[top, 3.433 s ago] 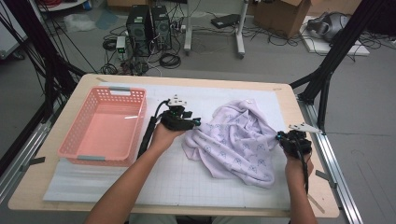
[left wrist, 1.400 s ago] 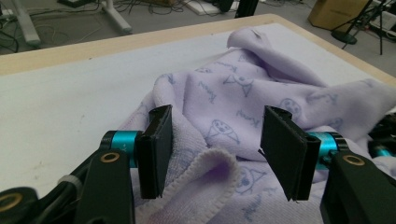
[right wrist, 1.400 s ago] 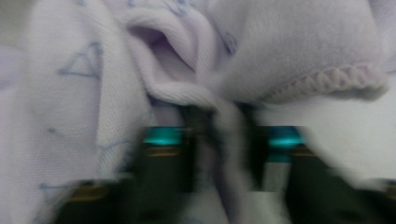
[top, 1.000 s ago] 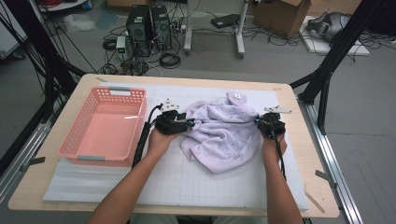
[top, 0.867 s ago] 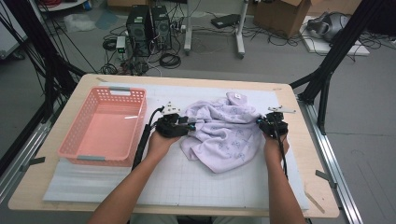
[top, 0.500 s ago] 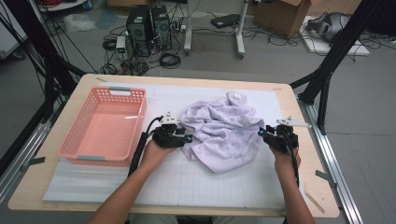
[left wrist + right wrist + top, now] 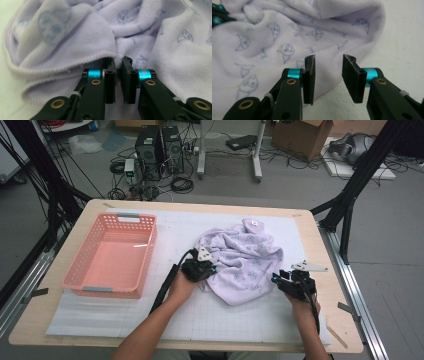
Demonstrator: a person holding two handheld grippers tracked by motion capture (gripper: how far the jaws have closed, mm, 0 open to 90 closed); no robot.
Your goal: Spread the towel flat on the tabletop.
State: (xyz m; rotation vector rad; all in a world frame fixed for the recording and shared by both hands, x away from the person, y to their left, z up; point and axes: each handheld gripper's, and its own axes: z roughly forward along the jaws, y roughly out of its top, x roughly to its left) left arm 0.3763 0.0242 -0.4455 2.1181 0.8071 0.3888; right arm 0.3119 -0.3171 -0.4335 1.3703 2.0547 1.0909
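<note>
The left tongs (image 7: 118,71) had just closed, clamped on a fold at nine o'clock of the lilac towel (image 7: 245,260). The right tongs (image 7: 328,75), at four o'clock, stood apart, holding nothing.

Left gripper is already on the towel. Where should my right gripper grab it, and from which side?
Take the hemmed edge of the lilac towel that lies flat on the mat just ahead of the right gripper. Come in low from the towel's right side, one jaw sliding under the hem; there it looks like a single thin layer, unlike the bunched folds farther in. The left gripper has just closed on a fold.
</note>
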